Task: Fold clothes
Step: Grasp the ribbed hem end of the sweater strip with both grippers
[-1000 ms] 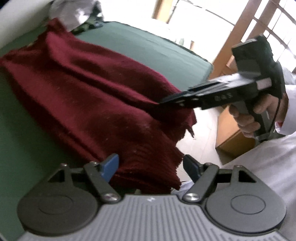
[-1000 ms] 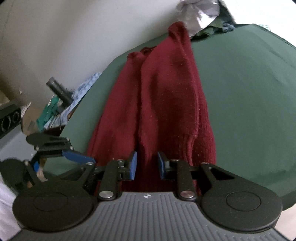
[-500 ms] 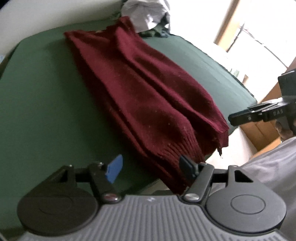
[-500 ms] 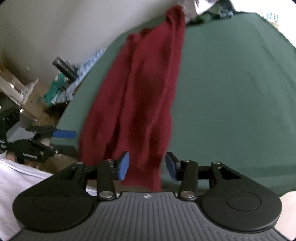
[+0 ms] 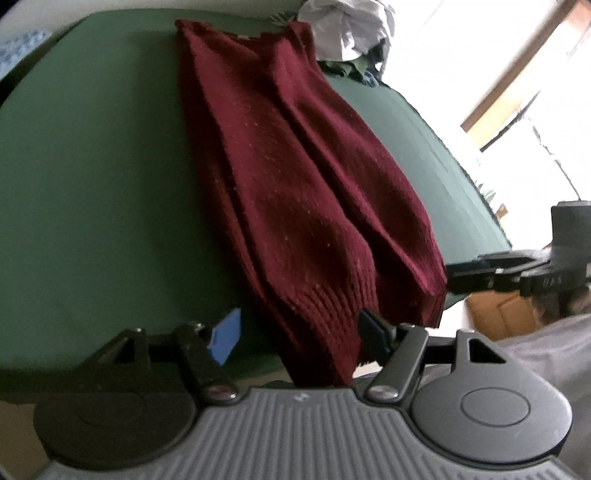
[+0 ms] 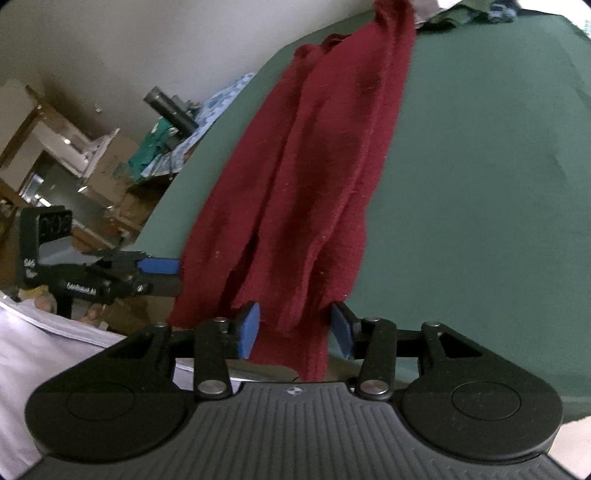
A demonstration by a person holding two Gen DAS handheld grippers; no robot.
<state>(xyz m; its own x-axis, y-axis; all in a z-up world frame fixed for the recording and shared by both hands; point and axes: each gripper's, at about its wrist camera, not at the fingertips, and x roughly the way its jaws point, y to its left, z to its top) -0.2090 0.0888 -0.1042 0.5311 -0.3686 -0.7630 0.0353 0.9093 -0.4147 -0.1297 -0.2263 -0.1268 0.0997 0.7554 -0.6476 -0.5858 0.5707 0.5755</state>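
Observation:
A dark red knitted sweater [image 5: 306, 177] lies folded lengthwise on the green table [image 5: 92, 184], its ribbed hem hanging over the near edge. My left gripper [image 5: 299, 332] is open, its jaws on either side of the hem's left part. My right gripper [image 6: 293, 328] is open, its jaws on either side of the hem's right part [image 6: 306, 332]. The sweater [image 6: 314, 177] runs away from me to the far edge. Each gripper shows in the other's view: the right [image 5: 465, 277] at the hem's right corner, the left [image 6: 162, 275] at the hem's left corner.
A heap of other clothes [image 5: 347, 29] lies at the table's far end. Boxes and clutter [image 6: 103, 166] stand on the floor to the left of the table. A cardboard box [image 5: 502, 310] sits on the floor to the right. My white sleeve [image 6: 55, 347] is close by.
My right gripper opened and let go of the hem, then drew back. Both grippers pulled back toward the table's near edge and the sweater now lies flat, hem drooping over the edge.

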